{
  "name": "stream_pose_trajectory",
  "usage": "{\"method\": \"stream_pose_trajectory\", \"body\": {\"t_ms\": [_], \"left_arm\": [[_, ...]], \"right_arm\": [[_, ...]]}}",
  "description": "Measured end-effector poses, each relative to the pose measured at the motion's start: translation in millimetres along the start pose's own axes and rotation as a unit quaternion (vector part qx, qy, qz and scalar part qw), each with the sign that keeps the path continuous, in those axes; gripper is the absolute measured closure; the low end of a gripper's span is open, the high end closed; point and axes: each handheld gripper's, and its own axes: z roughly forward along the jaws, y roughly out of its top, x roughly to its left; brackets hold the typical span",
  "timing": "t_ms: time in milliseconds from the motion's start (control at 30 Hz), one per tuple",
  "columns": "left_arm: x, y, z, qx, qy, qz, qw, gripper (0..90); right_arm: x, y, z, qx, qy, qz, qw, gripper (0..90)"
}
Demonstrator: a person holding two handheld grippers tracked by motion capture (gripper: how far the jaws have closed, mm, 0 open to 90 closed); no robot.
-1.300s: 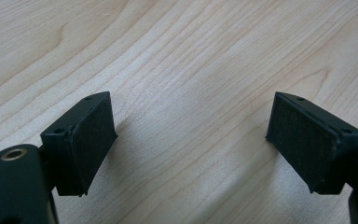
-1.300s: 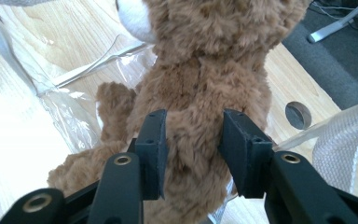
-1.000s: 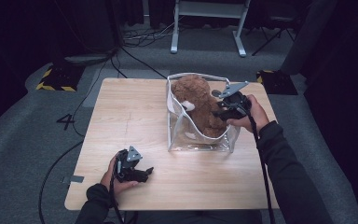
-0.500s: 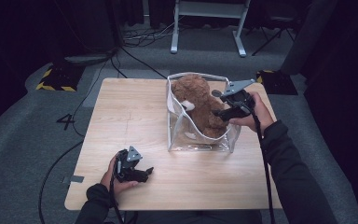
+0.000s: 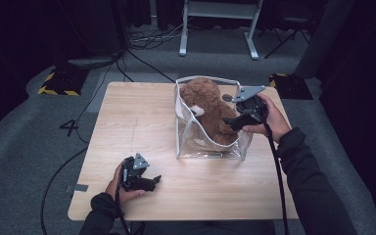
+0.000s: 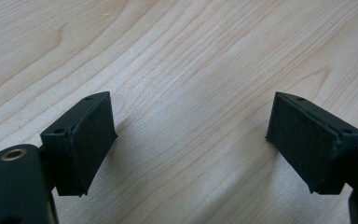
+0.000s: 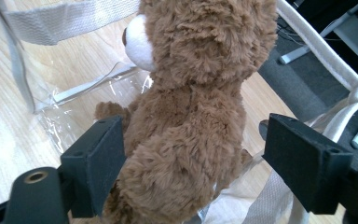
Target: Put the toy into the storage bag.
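- two claws are in play: the right claw (image 5: 231, 120) sits at the right rim of the clear bag (image 5: 186, 142), the left claw (image 5: 152, 180) rests low on the worktop (image 5: 132, 117) near its front edge, well apart from the bag
- in the right gripper view the right claw (image 7: 191, 154) has its jaws spread wide on either side of the teddy bear (image 7: 191, 116); the left pad (image 7: 105, 161) lies against the fur, the right pad (image 7: 303, 158) stands off from it, so the bear is bracketed, not pinched
- the teddy bear (image 5: 210, 110) sits inside the clear bag, head toward the far end, white muzzle turned to the left, body leaning toward the bag's right wall
- the bag stands upright on the right half of the worktop, its white webbing rim (image 7: 326, 56) open at the top
- compared with a second ago, the right hand (image 5: 269, 120) has drawn back a little toward the bag's right edge and lifted slightly; the grey plate on top now tilts more toward the far side
- the bear and the bag lie where they did before
- the left claw (image 6: 191, 140) has stayed put; its jaws gape wide over bare wood with nothing between them
- the left hand (image 5: 120, 183) has not shifted across the three moments
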Motion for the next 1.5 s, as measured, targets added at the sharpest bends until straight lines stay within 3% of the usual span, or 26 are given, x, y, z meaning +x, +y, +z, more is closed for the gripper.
{"method": "stream_pose_trajectory", "body": {"t_ms": [400, 1500], "left_arm": [[0.0, 0.0, 0.0, 0.0, 0.0, 0.0, 1.0, 15.4], [0.0, 0.0, 0.0, 0.0, 0.0, 0.0, 1.0, 15.3]], "right_arm": [[-3.8, -5.1, -16.0, -0.032, -0.011, 0.017, 0.9993, 21.1], [-11.6, -33.3, -61.5, -0.061, -0.033, 0.03, 0.9972, 20.1]]}}
